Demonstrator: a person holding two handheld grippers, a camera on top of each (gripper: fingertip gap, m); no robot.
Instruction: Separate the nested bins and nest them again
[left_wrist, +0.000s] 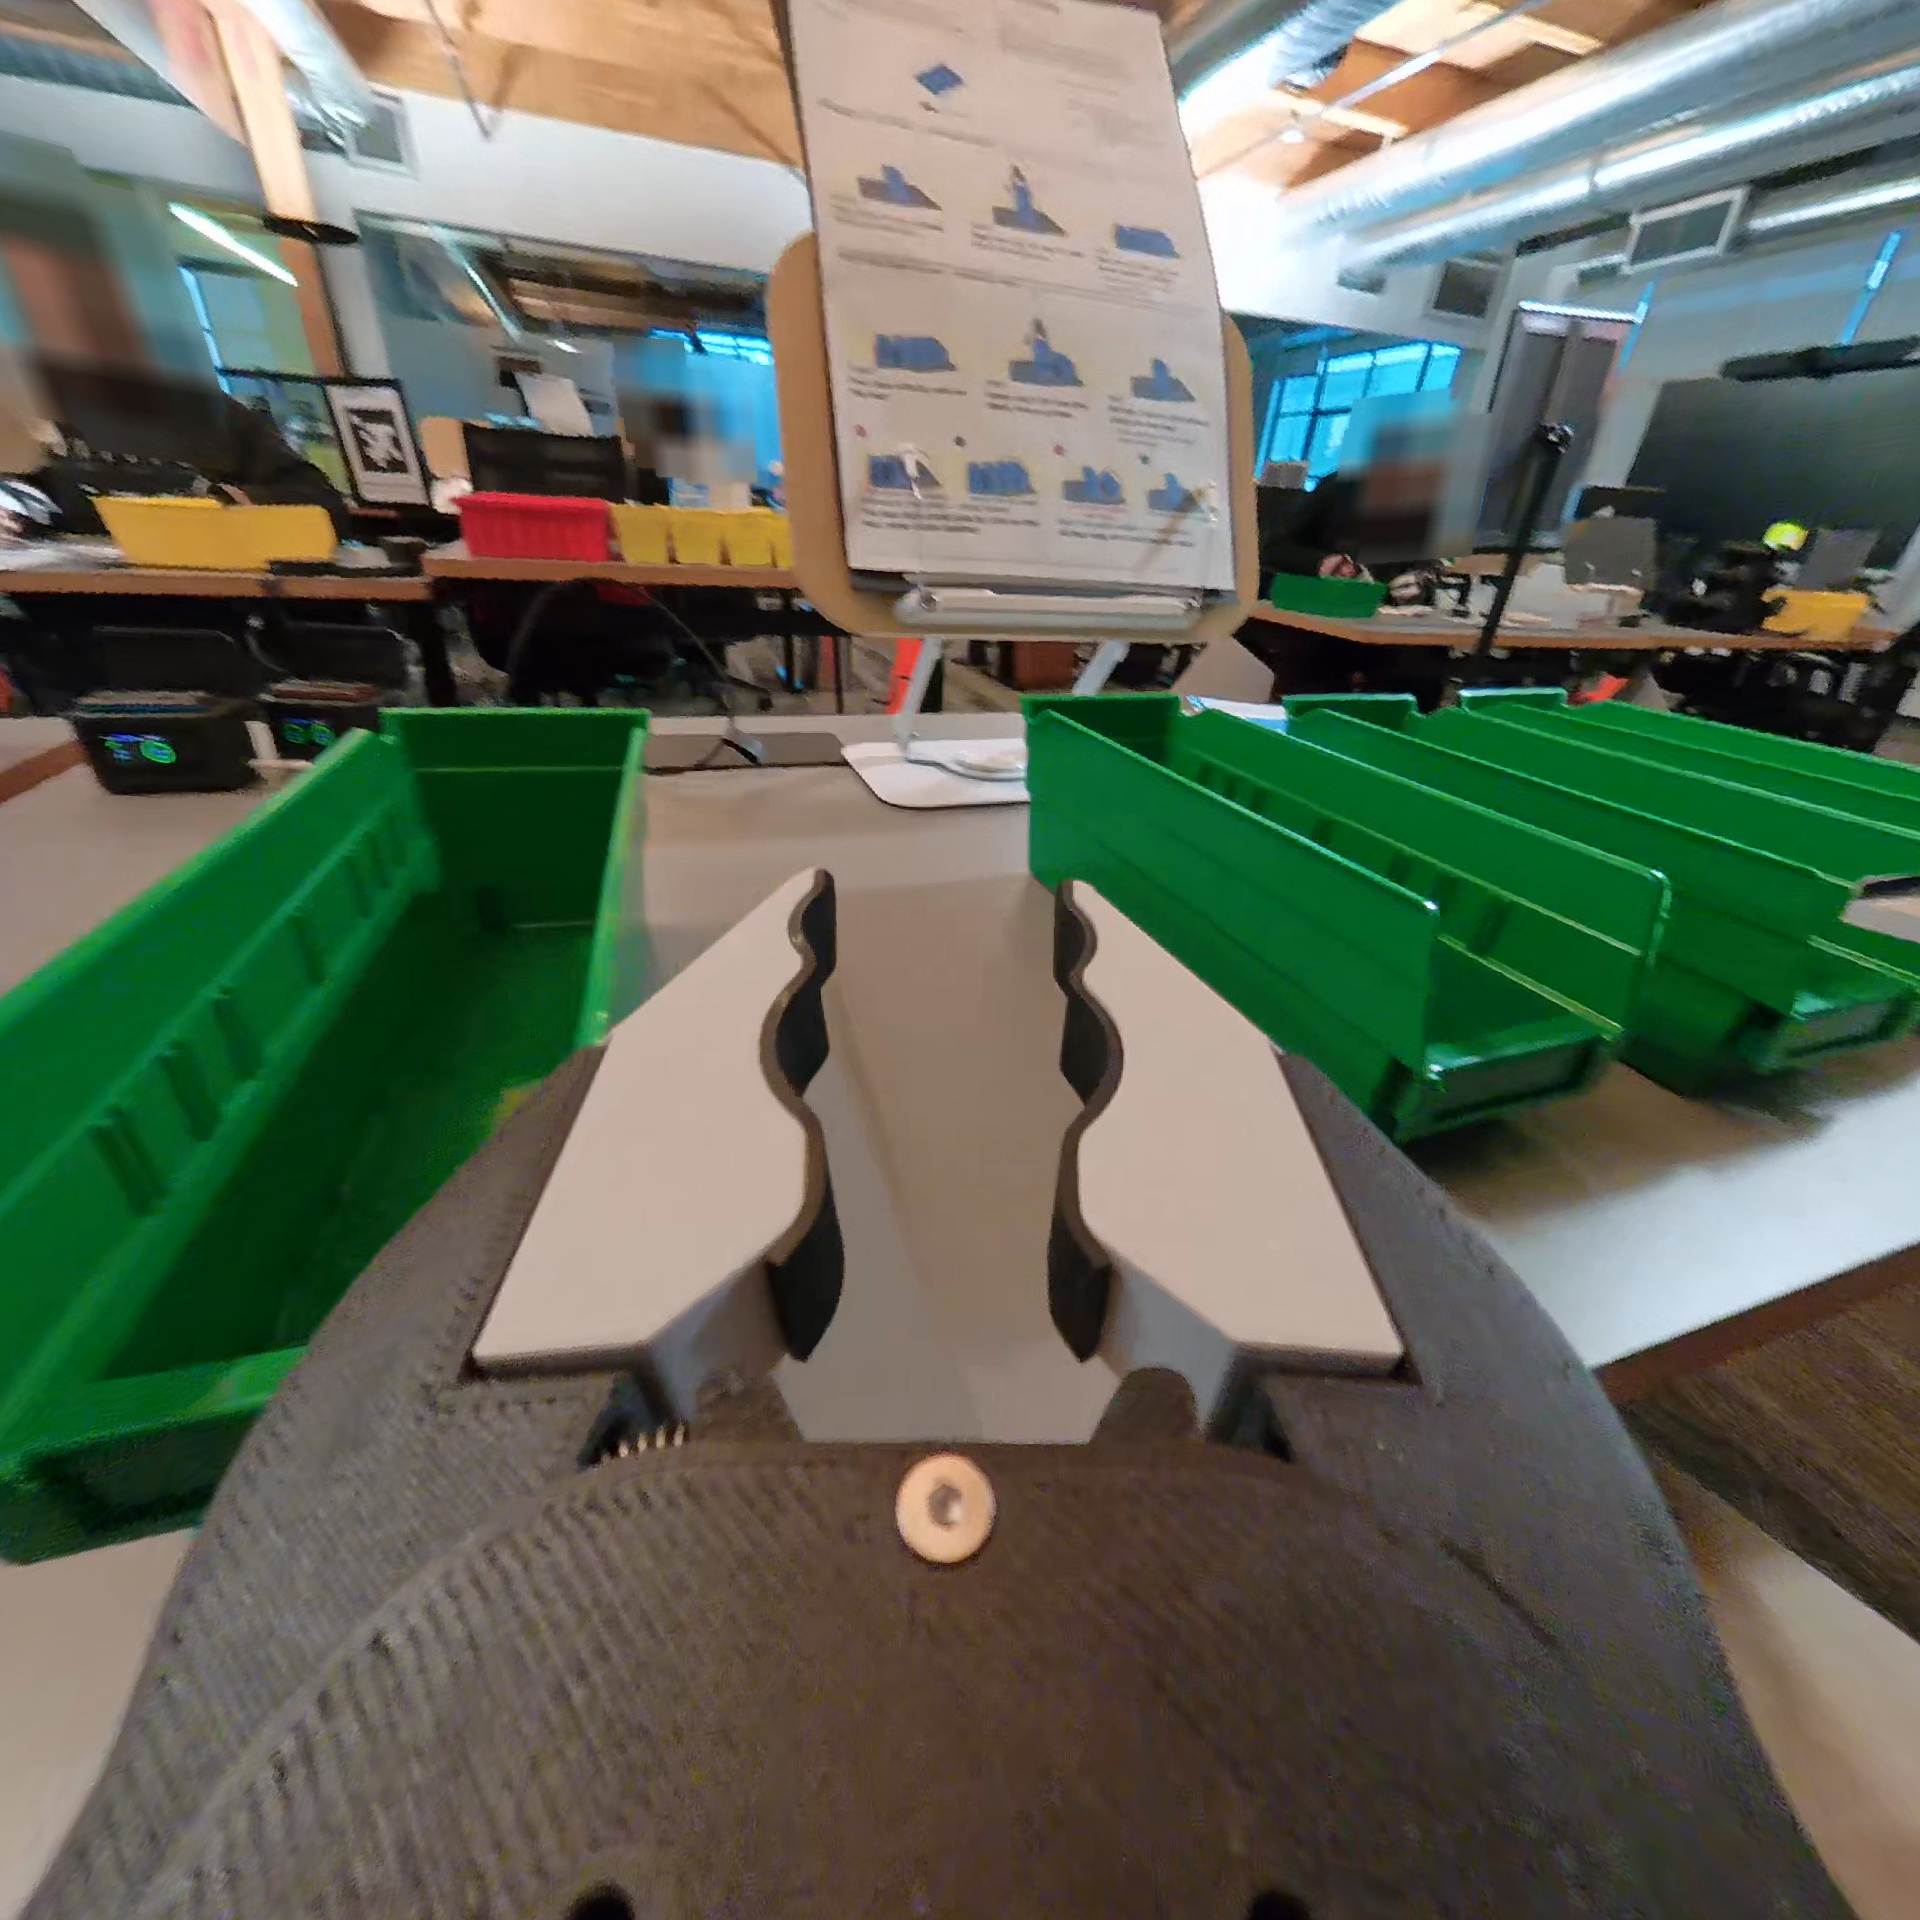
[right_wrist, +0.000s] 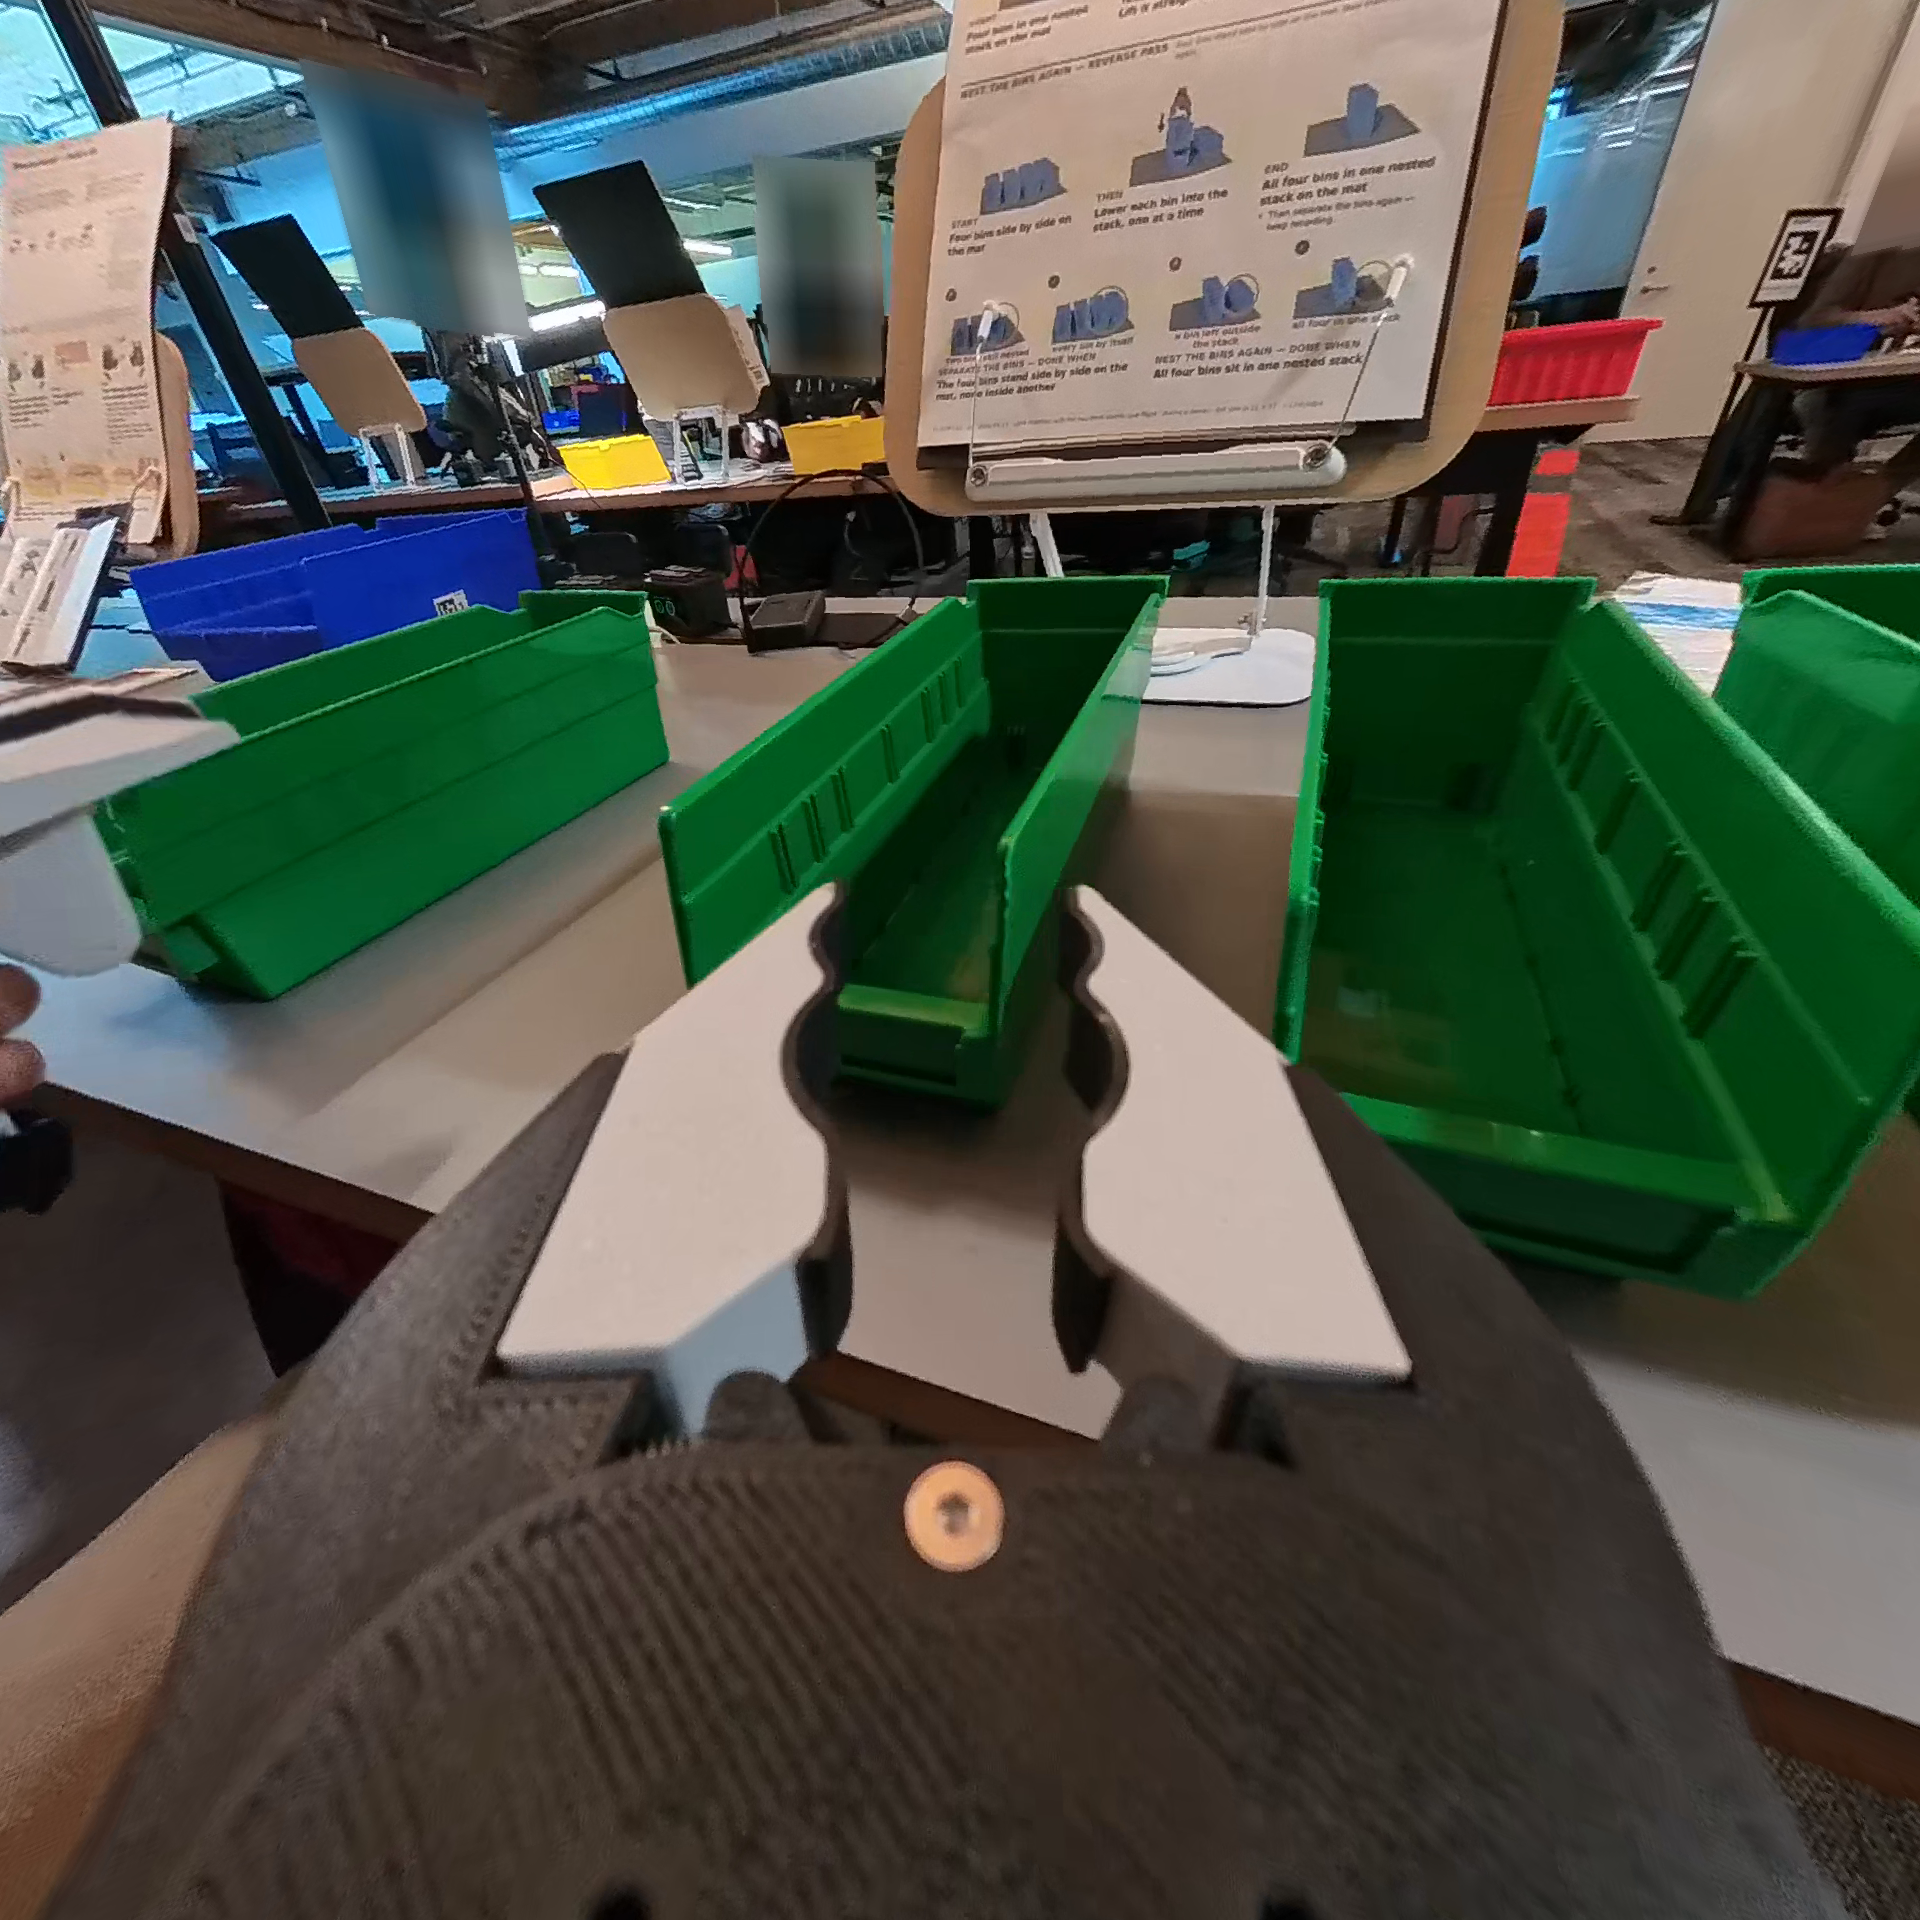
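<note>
Four green bins are standing apart on the tabletop (right_wrist: 416, 1049) (none nested), both claws hanging open and empty; the right claw (right_wrist: 951, 935) should be closing squarely on the second bin's (right_wrist: 914, 831) near wall.

Four green plastic bins stand apart on a grey worktop (right_wrist: 436, 1049), each long, narrow and open-topped, with ribbed slots along the inner walls. In the right wrist view, one bin (right_wrist: 416, 790) lies at left of the frame, its outer side wall showing; a second (right_wrist: 914, 790) runs away from the camera at centre; a third (right_wrist: 1558, 935) sits at right, its empty floor in view; a fourth (right_wrist: 1839, 707) is cut by the right edge. None sits inside another. In the left wrist view, one bin (left_wrist: 260, 1039) fills the left of the frame, three others (left_wrist: 1351, 914) lie side by side at right.
</note>
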